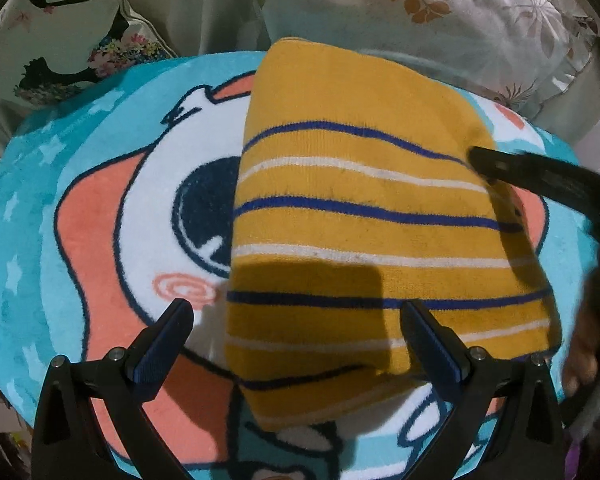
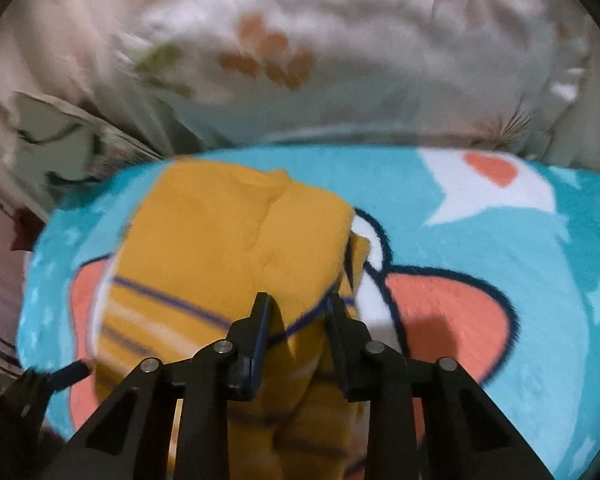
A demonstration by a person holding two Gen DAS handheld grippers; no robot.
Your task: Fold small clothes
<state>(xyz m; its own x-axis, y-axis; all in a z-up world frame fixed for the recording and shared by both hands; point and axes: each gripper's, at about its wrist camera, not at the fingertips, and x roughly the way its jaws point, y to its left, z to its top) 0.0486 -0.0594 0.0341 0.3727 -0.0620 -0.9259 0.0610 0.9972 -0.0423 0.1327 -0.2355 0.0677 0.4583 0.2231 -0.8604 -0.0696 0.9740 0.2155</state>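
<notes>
A small yellow garment (image 1: pixel 360 216) with blue and white stripes lies folded on a cartoon mat (image 1: pixel 100 240). My left gripper (image 1: pixel 300 316) is open and empty, hovering over the garment's near edge. My right gripper (image 2: pixel 300 308) is partly closed around a raised fold of the same garment (image 2: pixel 236 240); its fingers (image 1: pixel 500 166) reach in from the right in the left wrist view, at the garment's right edge. The right wrist view is blurred by motion.
The mat (image 2: pixel 500 280) is turquoise with white and coral cartoon shapes. Floral pillows (image 1: pixel 440 8) and bedding (image 2: pixel 340 60) lie behind it. A patterned cushion (image 1: pixel 68 40) sits at the back left.
</notes>
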